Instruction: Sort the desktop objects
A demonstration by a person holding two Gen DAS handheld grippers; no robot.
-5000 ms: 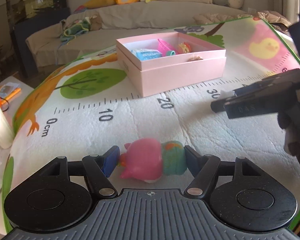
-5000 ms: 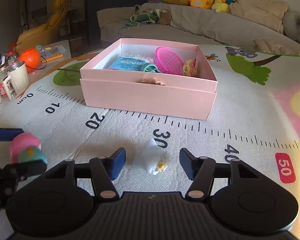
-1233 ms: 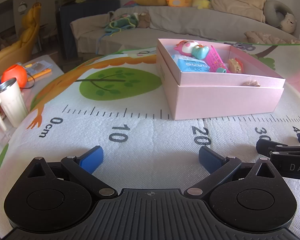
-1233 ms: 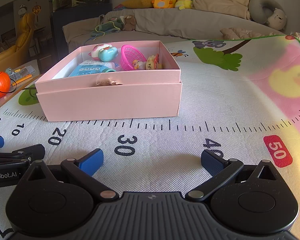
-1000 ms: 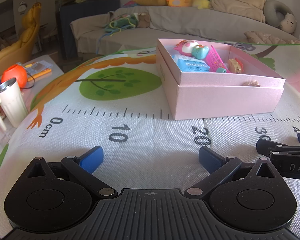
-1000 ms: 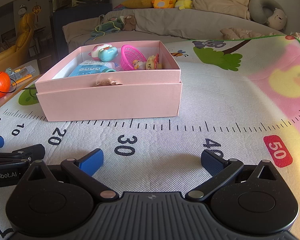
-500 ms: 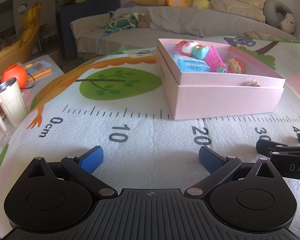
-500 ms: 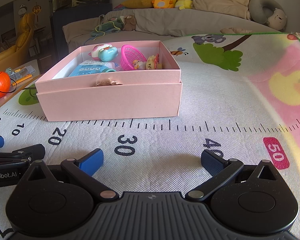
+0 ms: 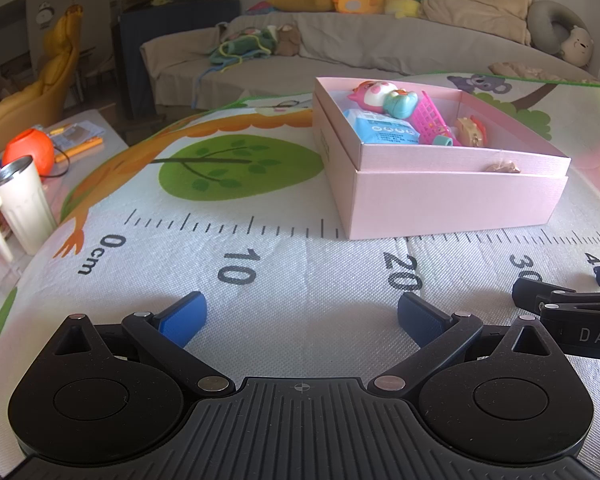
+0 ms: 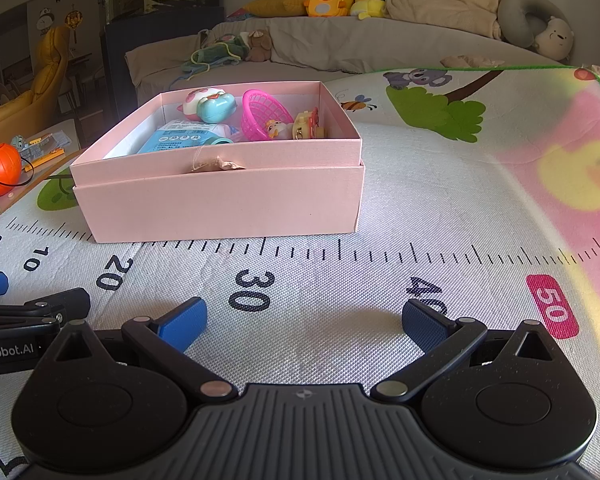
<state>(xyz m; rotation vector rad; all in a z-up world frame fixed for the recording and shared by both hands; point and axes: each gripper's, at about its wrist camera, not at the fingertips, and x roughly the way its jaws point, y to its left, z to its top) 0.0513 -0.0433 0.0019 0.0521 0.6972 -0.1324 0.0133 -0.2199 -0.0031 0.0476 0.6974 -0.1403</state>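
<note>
A pink box (image 9: 452, 196) (image 10: 220, 200) stands on the play mat. Inside lie a pink and teal toy (image 9: 380, 96) (image 10: 208, 106), a blue packet (image 9: 384, 130) (image 10: 176, 138), a pink basket (image 9: 432, 120) (image 10: 262, 116) and small figures (image 9: 472, 134) (image 10: 304, 126). My left gripper (image 9: 300, 314) hovers low over the mat near the 10 and 20 marks, open and empty. My right gripper (image 10: 302, 320) is open and empty between the 30 and 40 marks. Each gripper shows at the edge of the other's view.
The mat (image 9: 236, 248) bears a printed ruler and lies on a table. At the left stand a white cup (image 9: 20, 204) and an orange ball (image 9: 28, 152) (image 10: 0, 168). A sofa (image 10: 360, 40) with plush toys runs along the back.
Five seconds ago my left gripper held the pink and teal toy and a white toy lay before the right one; both grippers are now empty. Over the last second nothing moved.
</note>
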